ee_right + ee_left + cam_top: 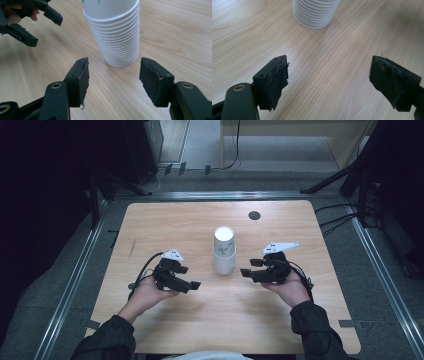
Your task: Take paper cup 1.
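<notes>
High view. A stack of paper cups (224, 250) stands upside down near the middle of the table (150, 220), base up, rims on the wood. The left gripper (191, 276) hovers left of the stack and slightly nearer the person, jaws pointing toward it, with bare wood between. The right gripper (248, 268) sits right of the stack at about the same closeness, jaws also pointing inward. Neither touches the stack. A round dark hole (254, 215) lies beyond the stack, toward the far edge. All four table edges stand well apart from the stack, and bare wood surrounds it on every side.

Left gripper view. The jaws stand apart with nothing between them. The pads (278, 82) are frayed at their edges. The stack (315, 13) shows ahead, left of the gap's centre line, its ribbed rims resting on the wood. Bare wood separates the jaw tips from the stack.

Right gripper view. The jaws are open, gripping nothing. The stack (115, 35) stands just ahead of the gap, roughly centred, with its lowest rim close to the jaw tips but not touching. The gap looks slightly wider than the stack's lowest rim. The left gripper (37, 26) shows left of the stack, jaws apart, held clear of it.
</notes>
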`<state>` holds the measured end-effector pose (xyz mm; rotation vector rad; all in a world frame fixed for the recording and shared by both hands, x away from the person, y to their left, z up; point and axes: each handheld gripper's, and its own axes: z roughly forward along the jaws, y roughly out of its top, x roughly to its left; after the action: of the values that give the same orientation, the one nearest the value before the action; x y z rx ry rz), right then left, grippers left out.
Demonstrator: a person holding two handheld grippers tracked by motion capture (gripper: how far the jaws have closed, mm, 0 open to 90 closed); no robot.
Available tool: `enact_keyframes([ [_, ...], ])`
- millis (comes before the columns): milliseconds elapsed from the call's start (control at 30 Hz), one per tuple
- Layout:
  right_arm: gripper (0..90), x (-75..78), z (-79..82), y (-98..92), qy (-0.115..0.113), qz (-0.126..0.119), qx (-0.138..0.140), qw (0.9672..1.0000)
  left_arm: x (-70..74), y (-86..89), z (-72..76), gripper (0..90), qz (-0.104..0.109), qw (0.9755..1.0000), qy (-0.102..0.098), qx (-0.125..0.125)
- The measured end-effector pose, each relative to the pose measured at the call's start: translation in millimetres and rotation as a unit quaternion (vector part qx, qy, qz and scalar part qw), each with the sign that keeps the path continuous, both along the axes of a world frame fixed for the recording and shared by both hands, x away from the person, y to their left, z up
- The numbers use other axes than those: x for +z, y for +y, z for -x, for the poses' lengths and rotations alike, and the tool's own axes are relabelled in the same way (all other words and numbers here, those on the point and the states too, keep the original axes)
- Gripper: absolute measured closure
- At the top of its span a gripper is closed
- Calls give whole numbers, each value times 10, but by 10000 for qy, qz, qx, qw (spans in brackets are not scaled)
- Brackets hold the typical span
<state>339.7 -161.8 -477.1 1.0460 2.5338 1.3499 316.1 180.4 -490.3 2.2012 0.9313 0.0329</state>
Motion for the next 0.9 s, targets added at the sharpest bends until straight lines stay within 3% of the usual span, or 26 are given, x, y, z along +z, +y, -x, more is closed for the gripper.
enact_keyframes([
  [200,411,8,-17,-9,84,162,63,9998,7,20,-5,164,-23,10000,20,-14],
  [400,369,38,8,4,-200,498,222,9983,38,65,2,168,-12,10000,-9,23],
  [700,345,117,-16,9,-251,508,287,9980,35,113,37,168,-64,9999,-105,71],
  [900,339,161,-54,87,-411,712,482,9955,34,138,67,169,-70,9999,-70,99],
])
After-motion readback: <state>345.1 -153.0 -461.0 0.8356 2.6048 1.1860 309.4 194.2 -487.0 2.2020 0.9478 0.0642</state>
